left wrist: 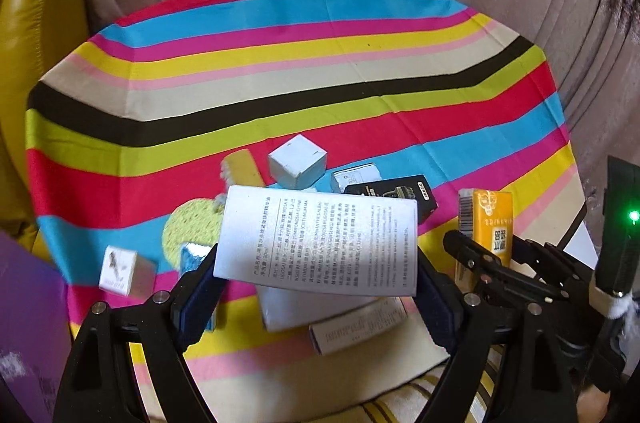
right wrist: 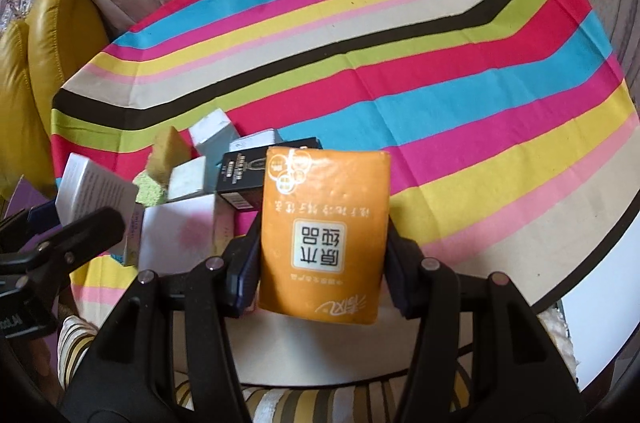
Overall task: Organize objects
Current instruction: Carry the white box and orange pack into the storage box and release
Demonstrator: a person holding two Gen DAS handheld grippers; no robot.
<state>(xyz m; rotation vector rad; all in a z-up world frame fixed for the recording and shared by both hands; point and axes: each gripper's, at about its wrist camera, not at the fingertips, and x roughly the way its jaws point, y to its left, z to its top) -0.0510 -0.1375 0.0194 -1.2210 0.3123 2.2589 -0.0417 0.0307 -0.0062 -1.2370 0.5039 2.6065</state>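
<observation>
Left tongs [left wrist: 316,287] clamp 1 white printed box [left wrist: 316,239]; right tongs [right wrist: 320,263] clamp 1 orange pack [right wrist: 324,235].

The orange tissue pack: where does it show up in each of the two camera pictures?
Left wrist view: the orange tissue pack stands at the right, clamped in the right gripper.
Right wrist view: it fills the centre, between that gripper's fingers.
Shared landmark: the black box lying on the striped cloth.
</observation>
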